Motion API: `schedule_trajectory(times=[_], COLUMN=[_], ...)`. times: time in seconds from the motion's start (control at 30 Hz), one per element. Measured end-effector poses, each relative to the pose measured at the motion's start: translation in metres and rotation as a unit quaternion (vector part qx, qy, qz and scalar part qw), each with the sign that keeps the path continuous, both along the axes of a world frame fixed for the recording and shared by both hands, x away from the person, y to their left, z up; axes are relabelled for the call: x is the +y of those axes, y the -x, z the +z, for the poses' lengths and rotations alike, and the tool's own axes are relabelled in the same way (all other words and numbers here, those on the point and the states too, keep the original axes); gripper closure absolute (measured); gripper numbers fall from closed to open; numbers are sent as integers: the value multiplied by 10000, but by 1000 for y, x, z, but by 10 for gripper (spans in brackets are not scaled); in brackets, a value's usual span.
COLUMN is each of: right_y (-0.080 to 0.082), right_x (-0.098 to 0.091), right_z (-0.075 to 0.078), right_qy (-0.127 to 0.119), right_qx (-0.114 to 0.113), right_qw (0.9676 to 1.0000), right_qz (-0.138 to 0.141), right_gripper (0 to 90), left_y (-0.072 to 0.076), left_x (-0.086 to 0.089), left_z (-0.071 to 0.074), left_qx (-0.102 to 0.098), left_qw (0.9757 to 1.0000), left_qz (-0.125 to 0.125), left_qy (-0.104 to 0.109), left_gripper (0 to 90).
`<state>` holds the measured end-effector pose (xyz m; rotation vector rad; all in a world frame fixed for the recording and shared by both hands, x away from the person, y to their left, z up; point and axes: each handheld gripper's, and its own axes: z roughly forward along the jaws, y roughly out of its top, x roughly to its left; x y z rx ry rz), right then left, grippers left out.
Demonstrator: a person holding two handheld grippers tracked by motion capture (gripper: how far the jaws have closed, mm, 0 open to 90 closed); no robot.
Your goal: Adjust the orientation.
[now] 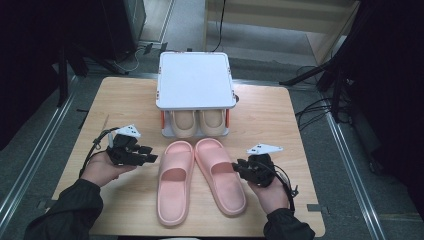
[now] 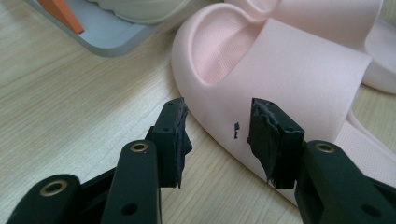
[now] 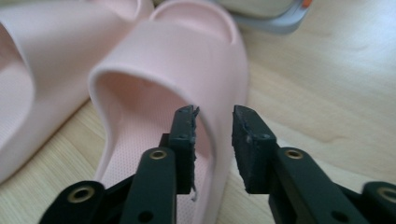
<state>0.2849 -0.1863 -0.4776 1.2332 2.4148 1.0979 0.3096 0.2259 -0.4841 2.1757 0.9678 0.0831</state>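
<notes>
Left pink slipper (image 1: 175, 182): lies flat on the wooden table (image 1: 280, 125), toe toward the shelf rack, its inner edge just beside the other pink one.
Right pink slipper (image 1: 220, 175): also flat, toe near its partner's toe, heel angled out toward the right hand.
Left gripper (image 1: 150, 154): held at the left pink slipper's outer side, level with its strap; jaws parted with nothing between them.
Left gripper view: the two black pads (image 2: 176, 140) stand well apart over bare table and the slipper's outer wall (image 2: 280, 79); the right-hand pad sits against or just in front of that wall, and contact is hard to judge here. A small dark mark shows on the slipper's side between the pads.
Right gripper (image 1: 238, 167): at the right pink slipper's outer edge beside the strap.
Right gripper view: one jaw is inside the strap opening, the other outside, so the strap's edge (image 3: 210, 107) runs between them; a gap shows on the outer side, so the pads do not clamp it.
Shelf rack (image 1: 195, 80): white-topped, at the table's far middle, with orange posts.
Beige slippers (image 1: 197, 122): a pair on the rack's lower tier, toes facing the pink pair; the high view shows both, the gripper views catch just a corner.
</notes>
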Motion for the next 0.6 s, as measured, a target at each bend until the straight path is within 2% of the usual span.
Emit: schedule_trajectory(times=[0.07,0.17,0.27,0.37,0.43,0.47,0.6], right_y=[-1,-9,-19,-27,-32,-36,-38], right_x=[-6,-11,-10,-7,-4,-3,0], right_z=[3,-1,-9,-16,-22,-25,-28], right_qy=[-27,64,256,432,645,708,753], right_qx=[-116,-59,61,122,146,221,366], right_qw=[9999,9999,9995,9990,9978,9972,9965], right_qz=[-67,-114,-155,-90,-28,-7,56], right_gripper=[771,780,779,766,762,763,765], left_y=[1,4,5,6,7,7,10], left_x=[0,-1,-2,-4,-5,-6,-9], left_z=[-1,-2,-5,-10,-13,-14,-16], left_qx=[20,27,75,190,266,299,348], left_qw=[10000,10000,9999,9996,9993,9991,9985], left_qz=[-6,-25,-50,-108,-136,-174,-276], left_qy=[-22,-39,-84,-161,-210,-245,-332], left_gripper=[572,576,577,577,576,573,571])
